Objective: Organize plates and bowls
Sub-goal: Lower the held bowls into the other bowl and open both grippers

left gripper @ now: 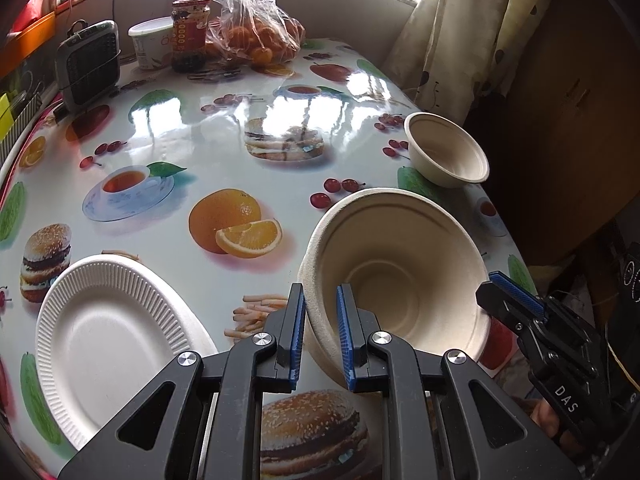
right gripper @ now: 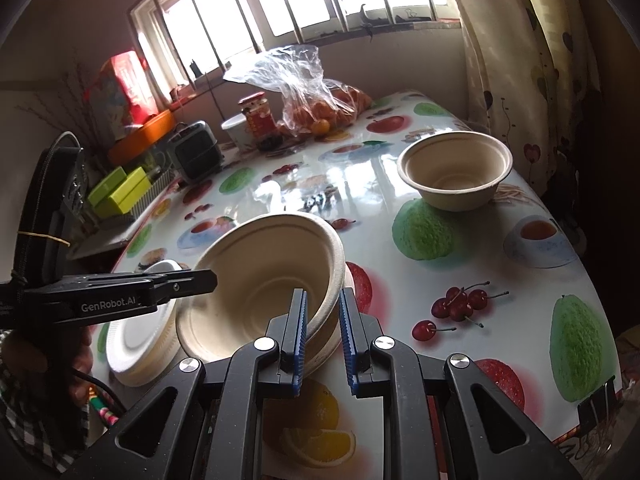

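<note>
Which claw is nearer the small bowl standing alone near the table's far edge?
Right. The right claw grips the big bowl on the side facing the small bowl; the left claw grips its opposite rim.

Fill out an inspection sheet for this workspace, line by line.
Surface: glossy tablecloth printed with fruit, burgers and teacups; window glare on it.
Job's things: large paper bowl, tilted, held by its rim on both sides; smaller paper bowl upright near the far right edge; white paper plate flat at the near left.
Clutter: bag of oranges, red-labelled jar, white tub, small heater, all at the far end.
Grippers: left gripper and right gripper each shut on the large bowl's rim.
Cables: a dark cable by the left hand.
Surroundings: barred window, patterned curtain at right.
</note>
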{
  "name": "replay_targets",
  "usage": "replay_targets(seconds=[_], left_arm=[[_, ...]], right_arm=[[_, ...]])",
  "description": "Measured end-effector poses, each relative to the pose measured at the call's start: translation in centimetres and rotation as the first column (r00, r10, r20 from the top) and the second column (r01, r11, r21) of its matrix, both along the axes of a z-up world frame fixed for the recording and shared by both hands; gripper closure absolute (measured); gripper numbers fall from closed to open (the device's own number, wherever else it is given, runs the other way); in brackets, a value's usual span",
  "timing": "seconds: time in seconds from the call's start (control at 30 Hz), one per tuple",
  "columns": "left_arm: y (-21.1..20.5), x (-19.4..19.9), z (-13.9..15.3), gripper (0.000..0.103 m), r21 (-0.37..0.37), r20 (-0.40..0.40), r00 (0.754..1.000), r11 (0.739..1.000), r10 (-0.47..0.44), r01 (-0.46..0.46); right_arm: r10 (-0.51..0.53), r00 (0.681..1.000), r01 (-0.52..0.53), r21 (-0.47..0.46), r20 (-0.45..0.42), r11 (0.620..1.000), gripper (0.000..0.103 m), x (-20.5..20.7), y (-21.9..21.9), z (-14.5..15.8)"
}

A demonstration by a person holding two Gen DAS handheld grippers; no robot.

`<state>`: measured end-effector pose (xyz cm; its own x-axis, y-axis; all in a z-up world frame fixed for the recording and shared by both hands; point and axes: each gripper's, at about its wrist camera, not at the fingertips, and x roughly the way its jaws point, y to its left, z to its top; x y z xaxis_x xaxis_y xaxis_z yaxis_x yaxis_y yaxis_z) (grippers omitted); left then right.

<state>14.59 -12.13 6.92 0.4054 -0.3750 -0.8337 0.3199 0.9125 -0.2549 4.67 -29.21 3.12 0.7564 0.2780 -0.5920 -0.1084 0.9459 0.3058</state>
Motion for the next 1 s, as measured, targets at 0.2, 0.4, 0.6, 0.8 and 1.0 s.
replay_targets(seconds=[0.2, 0.4, 0.6, 0.8, 1.0], left_arm=[[-0.1, -0.1, -0.4, 0.086, 0.007, -0.01, 1.0, 1.0, 0.0, 0.0], [-0.1, 0.1, -0.9, 0.086, 0.013, -0.016, 1.0, 1.0, 0.002, -0.002], [0.0, 0.1, -1.0, 0.086, 0.017, -0.018, 1.0, 1.0, 0.005, -0.005], [-0.1, 0.1, -1.1, 0.086, 0.022, -0.022, 1.0, 1.0, 0.005, -0.005], [-0.1, 0.1, -1.1, 0.086, 0.024, -0.022, 1.0, 1.0, 0.005, -0.004]], right_arm=[[-0.003, 1.0, 0.003, -0.001, -0.01, 1.0, 0.087, 0.0, 0.1, -0.4], [-0.004, 1.0, 0.004, -0.005, -0.02, 1.0, 0.087, 0.2, 0.2, -0.8], [-0.003, 1.0, 0.002, -0.007, -0.027, 1.0, 0.087, 0.4, 0.4, -1.0], [-0.004, 1.0, 0.004, -0.005, -0.028, 1.0, 0.086, 0.4, 0.5, -1.0], [-0.003, 1.0, 0.003, -0.007, -0.028, 1.0, 0.087, 0.5, 0.4, -1.0]])
